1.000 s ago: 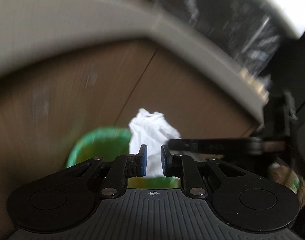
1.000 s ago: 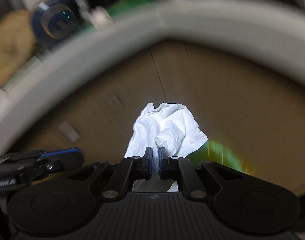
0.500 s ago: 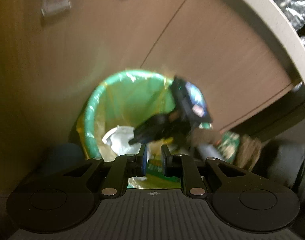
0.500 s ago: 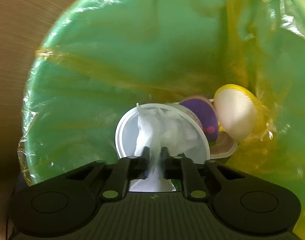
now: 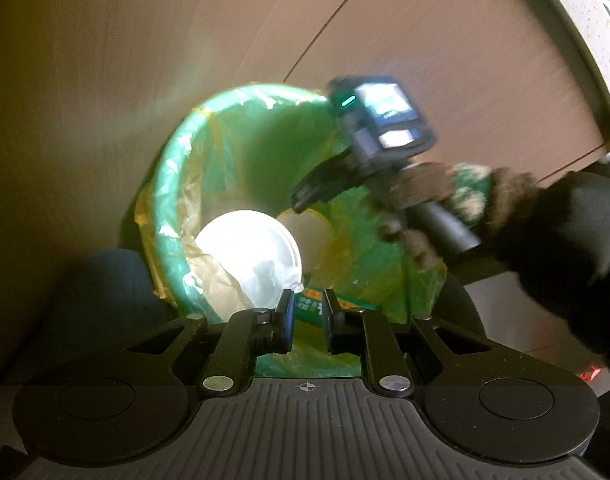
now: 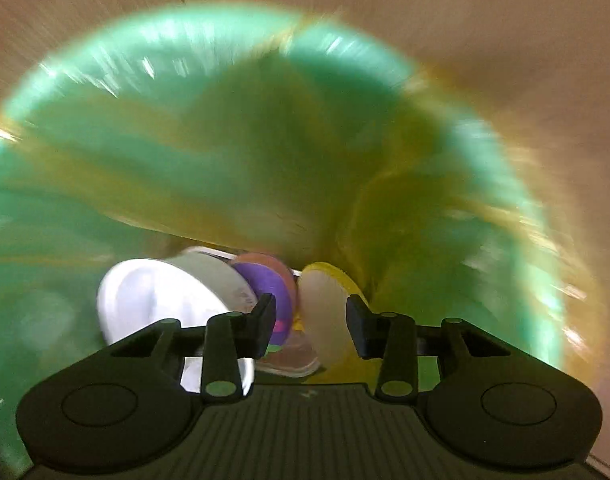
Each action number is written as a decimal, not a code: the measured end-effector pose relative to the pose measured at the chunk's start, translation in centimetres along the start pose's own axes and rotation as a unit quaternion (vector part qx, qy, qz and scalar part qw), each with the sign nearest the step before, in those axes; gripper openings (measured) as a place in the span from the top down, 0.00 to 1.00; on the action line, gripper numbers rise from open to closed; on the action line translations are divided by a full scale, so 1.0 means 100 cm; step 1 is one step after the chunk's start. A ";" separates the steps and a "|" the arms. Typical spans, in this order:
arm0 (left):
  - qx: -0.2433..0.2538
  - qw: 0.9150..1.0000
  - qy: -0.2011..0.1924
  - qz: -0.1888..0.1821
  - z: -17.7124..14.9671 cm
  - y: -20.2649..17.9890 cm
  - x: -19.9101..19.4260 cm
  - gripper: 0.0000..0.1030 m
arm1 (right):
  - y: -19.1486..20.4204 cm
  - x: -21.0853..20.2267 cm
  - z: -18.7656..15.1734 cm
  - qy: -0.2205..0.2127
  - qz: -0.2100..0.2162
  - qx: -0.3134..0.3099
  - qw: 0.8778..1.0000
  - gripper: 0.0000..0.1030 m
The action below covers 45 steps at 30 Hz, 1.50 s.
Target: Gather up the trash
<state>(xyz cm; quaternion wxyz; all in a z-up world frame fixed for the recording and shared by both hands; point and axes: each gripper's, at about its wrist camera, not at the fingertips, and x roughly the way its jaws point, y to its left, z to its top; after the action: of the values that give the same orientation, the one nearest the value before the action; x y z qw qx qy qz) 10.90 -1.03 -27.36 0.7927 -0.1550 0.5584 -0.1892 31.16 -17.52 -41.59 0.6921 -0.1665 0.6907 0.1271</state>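
The green lined bin [image 5: 241, 184] fills the frame's centre; the crumpled tissue [image 5: 271, 280] lies in the white cup at its lower left. Right gripper [image 6: 310, 326] gapes wide and empty, best lifted straight clear; left gripper [image 5: 307, 310] is narrow, empty

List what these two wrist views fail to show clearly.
- Bin bottom: left wrist view, hidden by trash and the left gripper.
- Bin liner: right wrist view, motion-blurred.
- Green packet print: left wrist view, too small, partly behind the jaws.
- Right gripper: left wrist view, blurred.
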 end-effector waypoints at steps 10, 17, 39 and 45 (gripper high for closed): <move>-0.018 1.000 0.005 -0.002 0.001 0.007 0.005 0.84 | -0.007 0.057 -0.003 0.060 -0.057 0.017 0.996 0.75; -0.026 1.000 0.007 0.001 0.001 0.006 0.007 0.84 | -0.027 -0.033 -0.027 -0.016 0.065 0.073 0.995 1.00; -0.018 1.000 0.004 0.010 0.000 -0.006 0.012 0.84 | -0.022 0.029 -0.009 0.026 -0.051 -0.010 0.998 0.75; -0.024 0.999 0.026 0.009 0.000 -0.003 0.024 0.84 | -0.009 0.075 -0.004 0.068 -0.082 -0.008 0.994 0.75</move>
<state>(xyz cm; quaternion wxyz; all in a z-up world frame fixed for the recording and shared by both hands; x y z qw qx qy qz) 11.57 -2.45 -29.20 0.7756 -0.1640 0.5845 -0.1731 31.22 -18.93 -49.03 0.6499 -0.2370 0.7193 0.0637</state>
